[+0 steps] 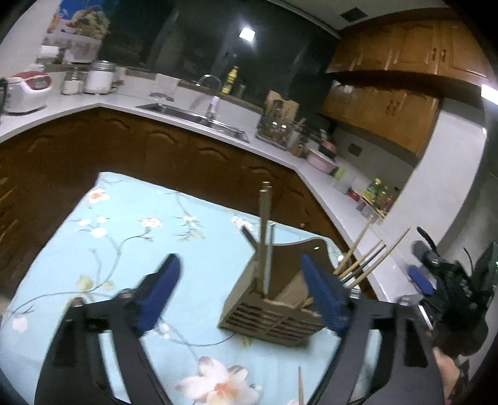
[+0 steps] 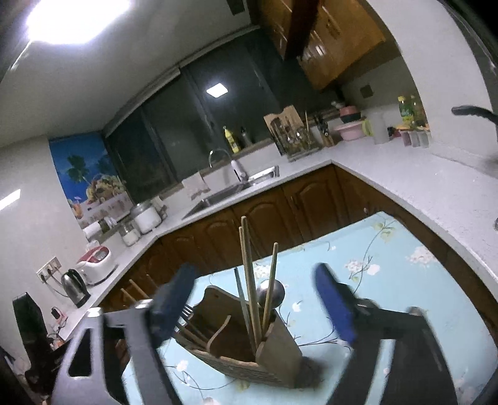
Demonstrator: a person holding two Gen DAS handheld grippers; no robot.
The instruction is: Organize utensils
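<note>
Left wrist view: left gripper (image 1: 239, 291) spread wide, grasping nothing; wooden holder (image 1: 274, 314) stands just inside its right finger, on a floral cloth (image 1: 124, 224). Right gripper (image 1: 420, 277) appears at far right. Right wrist view alone shows chopsticks (image 2: 249, 280) and a spoon (image 2: 270, 294) upright inside; right gripper (image 2: 255, 299) released, straddling it. White counter (image 2: 389, 168) wraps behind.

Counter: white L-shaped countertop (image 2: 389, 174) over dark wooden base cabinets (image 2: 264, 218).
Sink: steel sink (image 2: 224, 193) set in the counter, below the dark window (image 2: 193, 124).
Light: square ceiling lamp (image 2: 74, 18), glaring.
Wall cabinets: wooden cupboards (image 1: 404, 53) right of the window.
</note>
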